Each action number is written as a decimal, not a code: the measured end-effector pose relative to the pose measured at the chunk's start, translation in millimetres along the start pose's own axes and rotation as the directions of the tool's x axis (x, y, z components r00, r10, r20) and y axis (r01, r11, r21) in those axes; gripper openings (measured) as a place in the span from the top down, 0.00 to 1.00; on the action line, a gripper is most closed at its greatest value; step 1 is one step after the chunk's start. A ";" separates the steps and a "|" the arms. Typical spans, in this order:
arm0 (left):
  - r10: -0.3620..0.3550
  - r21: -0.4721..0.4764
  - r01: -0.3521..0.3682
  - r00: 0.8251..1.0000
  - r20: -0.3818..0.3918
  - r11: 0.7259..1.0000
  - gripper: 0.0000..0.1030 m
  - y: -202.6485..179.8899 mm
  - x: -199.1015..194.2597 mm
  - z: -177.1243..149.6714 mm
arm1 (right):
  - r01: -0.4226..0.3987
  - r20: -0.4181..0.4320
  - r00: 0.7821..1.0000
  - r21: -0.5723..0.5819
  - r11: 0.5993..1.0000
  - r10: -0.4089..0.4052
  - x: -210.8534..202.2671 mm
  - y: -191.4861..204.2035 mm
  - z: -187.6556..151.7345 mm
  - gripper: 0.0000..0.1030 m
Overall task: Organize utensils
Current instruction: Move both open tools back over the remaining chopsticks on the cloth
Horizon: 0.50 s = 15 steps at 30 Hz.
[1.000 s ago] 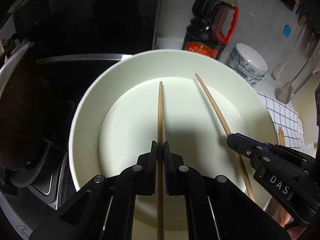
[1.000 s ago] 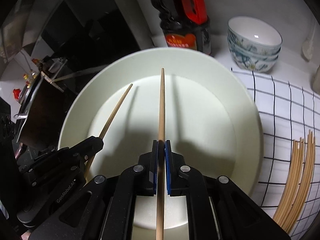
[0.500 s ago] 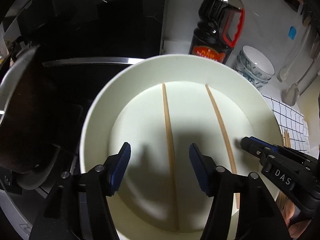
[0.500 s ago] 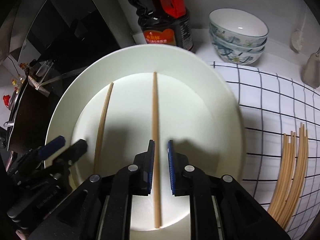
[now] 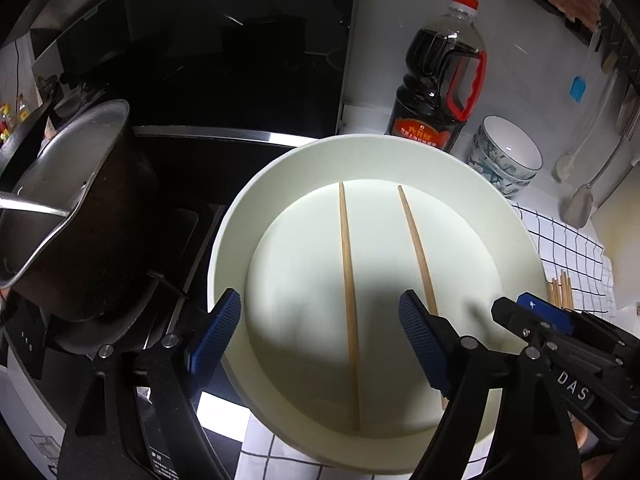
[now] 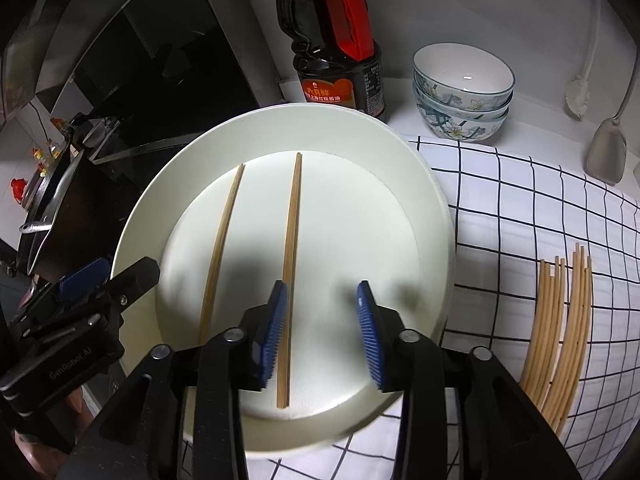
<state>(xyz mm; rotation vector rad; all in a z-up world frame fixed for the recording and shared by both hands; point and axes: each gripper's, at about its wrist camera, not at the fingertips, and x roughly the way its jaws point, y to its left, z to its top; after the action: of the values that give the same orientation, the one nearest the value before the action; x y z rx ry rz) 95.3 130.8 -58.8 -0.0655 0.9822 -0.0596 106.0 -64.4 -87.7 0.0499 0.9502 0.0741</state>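
On the far left sits a dark metal pot (image 5: pixel 68 208) on the black stove. Just right of it, your left gripper (image 5: pixel 320 336) hangs over the near left side of the large white plate (image 5: pixel 240 216). Its jaws are now spread wide and hold nothing; a second ago they were clamped on a chopstick. That left chopstick (image 5: pixel 349 292) now lies flat on the plate floor, running from near to far, free of the blue pads (image 5: pixel 216 332).

To its right lies the right chopstick (image 6: pixel 291 264), also flat on the plate, close to parallel with the first and a clear gap apart. Your right gripper (image 6: pixel 322 332) has let it go too: the jaws were shut on it a second ago, barely parted half a second ago, and now stand moderately wide and empty. The stick sits just beside the left pad, which partly overlaps it in the right wrist view, so contact cannot be ruled out.

So both sticks have just been set down as a pair on the plate, and that placement looks finished.

Further right, on the black-and-white checked cloth (image 6: pixel 520 200), a loose bundle of chopsticks (image 6: pixel 560 328) waits near the plate's right edge, not touching it. These are probably the next ones to collect.

At the far side stand a dark sauce bottle (image 6: pixel 336 64) with a red handle and a stack of patterned bowls (image 6: pixel 464 92).
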 end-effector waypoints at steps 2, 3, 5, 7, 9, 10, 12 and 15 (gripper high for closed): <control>0.000 0.002 0.000 1.000 -0.008 1.000 0.22 -1.8 -0.5 -2.6 | 0.000 0.002 1.000 0.004 1.000 0.000 -2.5 -0.3 -3.3 0.64; 0.005 0.007 -0.005 1.000 -0.012 1.000 0.22 -3.4 -1.1 -4.2 | 0.001 0.004 1.000 0.009 1.000 -0.001 -4.9 -2.3 -5.5 0.61; 0.007 0.014 -0.006 1.000 -0.017 1.000 0.22 -5.5 -2.6 -6.8 | 0.003 0.011 1.000 0.020 1.000 -0.003 -8.9 -6.1 -8.8 0.57; 0.002 0.022 -0.002 1.000 -0.023 1.000 0.22 -9.5 -4.9 -9.7 | 0.005 0.019 1.000 0.029 1.000 -0.006 -13.9 -10.7 -13.2 0.54; -0.002 0.029 0.003 1.000 -0.025 1.000 0.22 -14.2 -7.1 -12.2 | 0.007 0.026 1.000 0.039 0.999 -0.008 -19.1 -16.1 -17.0 0.53; -0.004 0.033 0.005 1.000 -0.024 0.999 0.22 -16.5 -8.1 -13.3 | -0.007 0.031 1.000 0.045 0.999 0.005 -23.0 -19.4 -18.8 0.49; -0.011 0.041 0.012 1.000 -0.022 0.999 0.22 -23.9 -11.0 -15.4 | 0.015 0.041 0.999 0.052 0.999 -0.018 -30.6 -25.5 -21.9 0.49; -0.022 0.053 0.023 1.000 -0.017 0.998 0.22 -36.1 -15.0 -17.8 | -0.017 0.072 0.997 0.069 0.997 0.012 -43.0 -34.2 -25.3 0.49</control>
<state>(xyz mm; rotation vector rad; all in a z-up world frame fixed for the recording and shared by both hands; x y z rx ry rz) 71.5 95.6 -53.2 -0.0273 0.9953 -0.1070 62.0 -101.9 -70.0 0.1236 0.8804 0.0524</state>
